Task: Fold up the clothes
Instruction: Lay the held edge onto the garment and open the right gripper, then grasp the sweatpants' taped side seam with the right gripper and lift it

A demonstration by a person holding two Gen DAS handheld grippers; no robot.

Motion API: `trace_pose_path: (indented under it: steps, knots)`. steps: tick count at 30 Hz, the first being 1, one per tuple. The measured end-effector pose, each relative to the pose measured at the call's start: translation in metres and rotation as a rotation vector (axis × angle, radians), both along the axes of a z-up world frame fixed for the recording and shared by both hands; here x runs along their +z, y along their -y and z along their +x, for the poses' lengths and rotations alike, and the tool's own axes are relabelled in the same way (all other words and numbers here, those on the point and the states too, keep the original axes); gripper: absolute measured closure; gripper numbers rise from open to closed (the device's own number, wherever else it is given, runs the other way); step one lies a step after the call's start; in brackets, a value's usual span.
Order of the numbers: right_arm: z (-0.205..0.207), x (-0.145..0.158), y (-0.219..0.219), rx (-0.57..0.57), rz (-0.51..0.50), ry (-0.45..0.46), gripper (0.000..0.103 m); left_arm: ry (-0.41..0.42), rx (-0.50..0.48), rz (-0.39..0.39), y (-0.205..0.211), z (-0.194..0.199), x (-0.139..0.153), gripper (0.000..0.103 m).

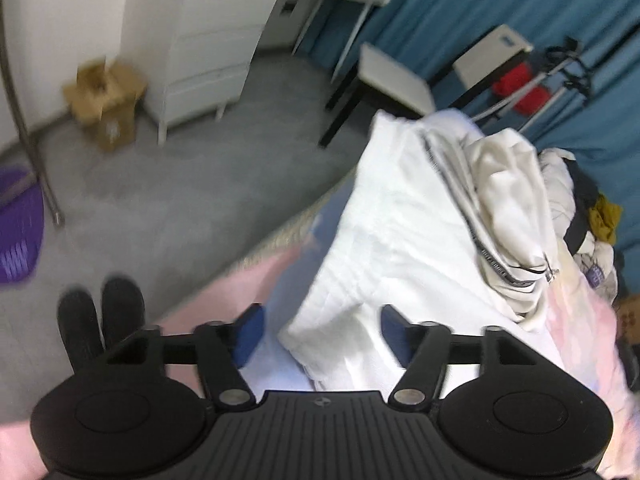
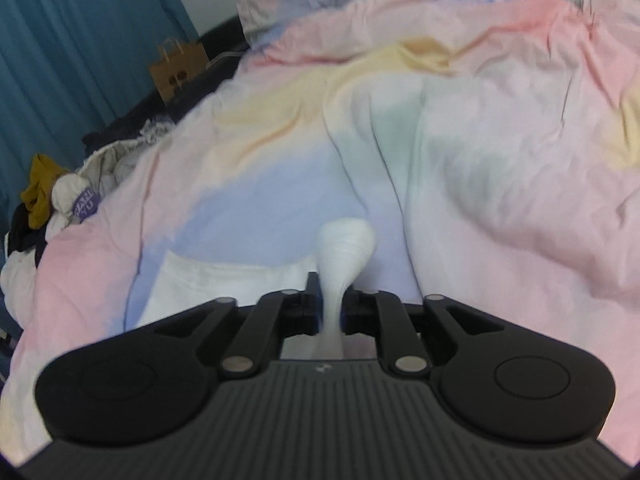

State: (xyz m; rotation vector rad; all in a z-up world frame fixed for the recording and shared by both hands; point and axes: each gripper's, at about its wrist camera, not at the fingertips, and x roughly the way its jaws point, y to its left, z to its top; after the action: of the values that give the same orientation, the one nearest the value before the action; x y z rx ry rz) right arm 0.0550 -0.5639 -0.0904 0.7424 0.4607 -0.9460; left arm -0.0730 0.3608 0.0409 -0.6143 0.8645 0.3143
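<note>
A white garment [image 1: 400, 220] lies spread on the pastel duvet [image 1: 580, 320] near the bed's edge. My left gripper [image 1: 322, 330] hovers over the garment's near corner, open. Its blue pads [image 1: 250, 332] stand wide apart on either side of the corner and do not touch it. In the right wrist view a twisted bunch of the same white garment [image 2: 346, 244] rises from between the pads of my right gripper [image 2: 331, 300], which is shut on it. A flat part of the garment [image 2: 224, 284] lies to the left on the duvet [image 2: 480, 160].
A pile of other clothes [image 1: 516, 200] with a cream zipped jacket lies past the garment, also seen in the right wrist view [image 2: 60, 200]. Beside the bed are grey floor, a person's black shoes [image 1: 100, 312], white drawers [image 1: 208, 60], a cardboard box [image 1: 106, 100] and a purple basket [image 1: 18, 224].
</note>
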Motion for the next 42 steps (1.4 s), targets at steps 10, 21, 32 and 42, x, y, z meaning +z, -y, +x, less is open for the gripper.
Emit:
trace_pose_path:
  steps: [10, 21, 32, 42]
  knots:
    - [0.006, 0.028, -0.031, -0.034, -0.202, -0.012, 0.025, 0.197, -0.160, 0.288, 0.079, 0.006, 0.064, 0.010]
    - [0.010, 0.059, -0.076, 0.196, -0.257, 0.188, 0.025, 0.294, -0.376, 0.325, 0.210, 0.074, 0.056, 0.008]
    - [0.053, 0.053, -0.174, 0.777, -0.083, 0.313, 0.043, 0.374, -0.477, 0.388, 0.340, 0.142, 0.028, 0.008]
    - [0.111, 0.023, -0.243, 1.117, 0.085, 0.251, 0.086, 0.299, -0.434, 0.376, 0.329, 0.177, -0.029, 0.008]
